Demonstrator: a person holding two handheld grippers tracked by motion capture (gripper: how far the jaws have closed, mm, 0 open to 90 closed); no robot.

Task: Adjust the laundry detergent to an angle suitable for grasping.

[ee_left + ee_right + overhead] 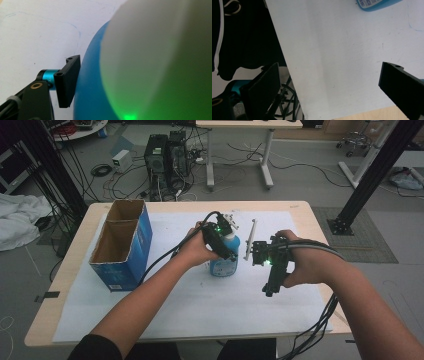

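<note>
Forearms enter low. Left tongs (223, 236) grasp the bottle (224, 260), upright mid-bench (165, 207), right of the box (120, 245). Right tongs (270, 270), right of the bottle, are released. Risk: off-centre grip could tip the bottle.

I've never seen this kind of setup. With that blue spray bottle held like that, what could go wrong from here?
The left tongs press the blue spray bottle high up, near its white top; one pad shows against the curved side, so the bottle might slip or tip. The trailing cable could drag against the open cardboard box beside it.
</note>
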